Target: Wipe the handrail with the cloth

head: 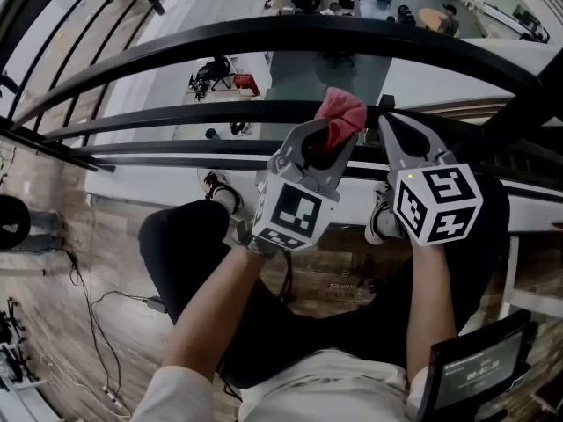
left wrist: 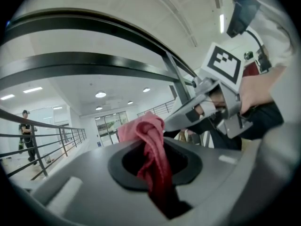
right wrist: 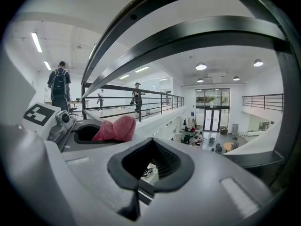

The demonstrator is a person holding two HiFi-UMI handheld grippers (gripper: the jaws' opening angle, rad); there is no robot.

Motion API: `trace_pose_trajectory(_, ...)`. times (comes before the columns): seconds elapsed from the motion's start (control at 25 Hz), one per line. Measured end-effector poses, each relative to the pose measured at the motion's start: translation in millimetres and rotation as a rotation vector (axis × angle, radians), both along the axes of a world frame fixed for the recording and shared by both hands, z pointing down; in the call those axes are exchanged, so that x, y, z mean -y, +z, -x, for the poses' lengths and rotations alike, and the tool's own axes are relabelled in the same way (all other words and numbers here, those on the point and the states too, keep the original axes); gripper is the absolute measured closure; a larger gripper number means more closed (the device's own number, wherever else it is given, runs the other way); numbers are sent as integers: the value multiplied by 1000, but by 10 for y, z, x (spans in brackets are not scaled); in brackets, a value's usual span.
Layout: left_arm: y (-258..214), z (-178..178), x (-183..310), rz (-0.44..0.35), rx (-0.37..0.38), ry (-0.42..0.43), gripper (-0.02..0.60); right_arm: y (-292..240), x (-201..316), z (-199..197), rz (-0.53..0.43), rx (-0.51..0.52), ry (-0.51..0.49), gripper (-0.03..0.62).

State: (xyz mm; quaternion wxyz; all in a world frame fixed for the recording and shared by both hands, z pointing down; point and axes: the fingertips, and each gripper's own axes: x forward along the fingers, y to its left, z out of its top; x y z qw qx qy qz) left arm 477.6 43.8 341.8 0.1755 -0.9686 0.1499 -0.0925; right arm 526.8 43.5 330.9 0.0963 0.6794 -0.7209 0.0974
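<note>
A red cloth (head: 343,111) is bunched in my left gripper (head: 337,132), whose jaws are shut on it. The cloth sits at the second black handrail bar (head: 193,117), below the thick top handrail (head: 290,32); contact cannot be told. In the left gripper view the cloth (left wrist: 151,145) hangs through the shut jaws of the left gripper (left wrist: 151,150), under the curved handrail (left wrist: 94,62). My right gripper (head: 388,123) is just right of the cloth, shut with nothing in it. In the right gripper view the shut right gripper (right wrist: 150,145) shows with the cloth (right wrist: 115,128) to its left.
Beyond the rails lies a drop to a lower floor with tables and equipment (head: 220,76). The person's legs and shoes (head: 220,193) are below the grippers. A small screen (head: 482,367) sits at the lower right. Cables (head: 97,323) lie on the wooden floor at left.
</note>
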Motion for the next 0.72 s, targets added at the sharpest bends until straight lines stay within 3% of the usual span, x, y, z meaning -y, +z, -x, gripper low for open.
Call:
trace_pose_trajectory(0.24,34,-143,-45,17,9,26,512,-57,1,-70,-11,-9,-8,592)
trace_pose_trajectory(0.72,-45,-457,-172,9,-14,62,512,-121,-167,-503,-27,-2,69,592)
